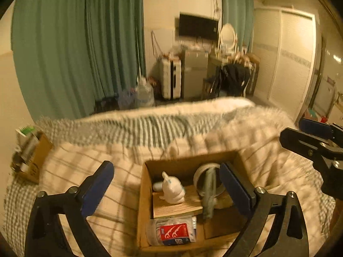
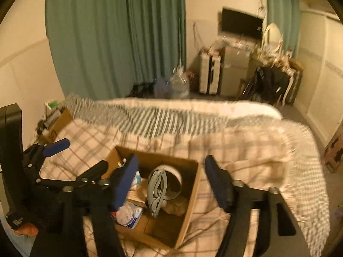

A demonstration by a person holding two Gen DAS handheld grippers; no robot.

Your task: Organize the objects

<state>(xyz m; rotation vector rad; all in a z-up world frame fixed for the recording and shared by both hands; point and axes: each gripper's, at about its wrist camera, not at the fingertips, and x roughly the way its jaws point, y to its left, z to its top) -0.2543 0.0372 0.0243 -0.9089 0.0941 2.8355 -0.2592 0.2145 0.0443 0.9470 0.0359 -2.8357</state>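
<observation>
Bedding in a plaid and striped pattern is covering the bed (image 1: 120, 184) that is carrying the work; green curtains and a wall-mounted screen are standing behind its far edge. An open cardboard box (image 1: 143, 194) is resting on the cover near the bed's near edge. Inside it, a white figurine (image 1: 172, 189) is standing on a flat brown card (image 1: 171, 208), a grey clip-like item (image 1: 209, 194) is leaning against a round white-rimmed container (image 1: 200, 173), and a packet of floss picks (image 1: 171, 231) is lying at the box's near end. A second cardboard box (image 1: 35, 158) with upright items is sitting at the bed's left edge.

The left tool (image 1: 167, 188) is hanging above the box with its jaws spread wide and nothing between the pads. The right tool (image 2: 171, 184) is hovering over the same box, jaws parted and gripping nothing; the grey item is showing below the gap, apart from both pads.

Judged from this layout, a placement into the box is finishing and both tools are standing free. No loose item is showing on the cover, so the next move is calling for locating the remaining object, possibly in the left-edge box, and approaching with jaws parted. Motion blur is limiting finer detail.
</observation>
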